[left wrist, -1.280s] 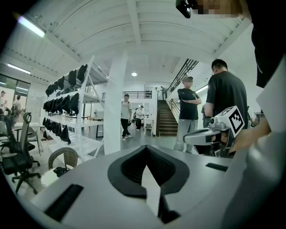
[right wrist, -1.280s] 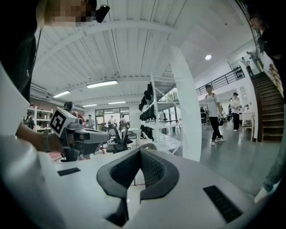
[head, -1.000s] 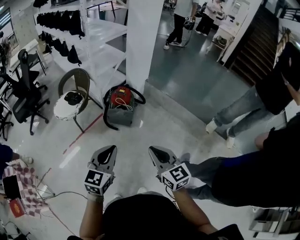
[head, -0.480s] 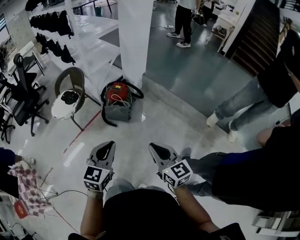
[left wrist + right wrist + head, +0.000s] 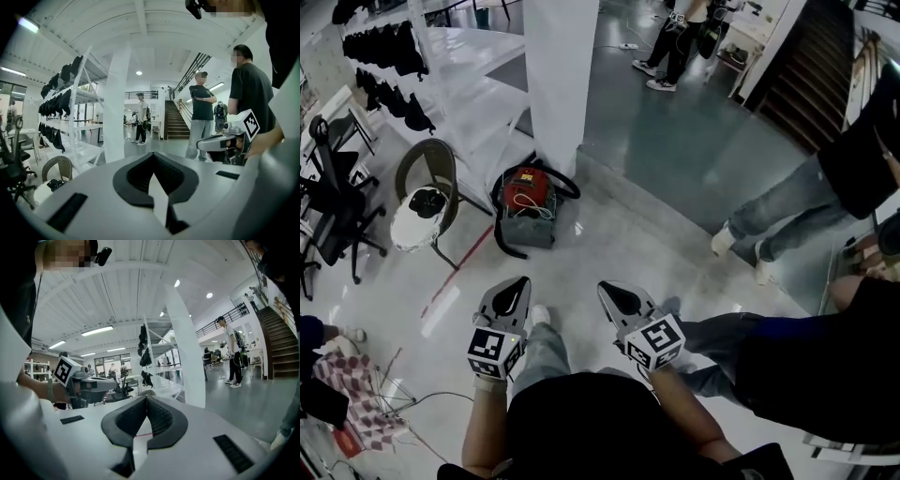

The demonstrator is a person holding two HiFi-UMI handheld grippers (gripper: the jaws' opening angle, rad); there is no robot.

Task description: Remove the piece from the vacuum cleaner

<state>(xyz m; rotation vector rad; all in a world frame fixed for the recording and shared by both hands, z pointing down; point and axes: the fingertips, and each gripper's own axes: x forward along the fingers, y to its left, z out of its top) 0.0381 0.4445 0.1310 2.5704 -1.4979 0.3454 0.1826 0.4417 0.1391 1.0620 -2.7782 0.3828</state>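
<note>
The vacuum cleaner point(image 5: 525, 204) stands on the floor by the foot of a white pillar. It has a red top, a grey body and a black hose looped round it. Both grippers hang well short of it, over the pale floor. In the head view my left gripper point(image 5: 519, 283) and right gripper point(image 5: 604, 289) point toward it, side by side. Each is shut with nothing between its jaws. In the left gripper view the left gripper point(image 5: 152, 155) has its tips together, and the right gripper point(image 5: 146, 398) looks the same in its own view. The jaws hide the vacuum in both gripper views.
The white pillar point(image 5: 562, 75) rises just behind the vacuum. A wicker chair point(image 5: 420, 199) with a white cushion stands left of it, with office chairs point(image 5: 328, 211) and a white rack point(image 5: 459, 66) beyond. A person's legs point(image 5: 773, 225) stand at the right. A red floor line point(image 5: 455, 275) runs ahead.
The holder has stepped forward: a leg and shoe now show between the grippers, and the vacuum sits slightly further left. Both grippers stay shut, side by side.
</note>
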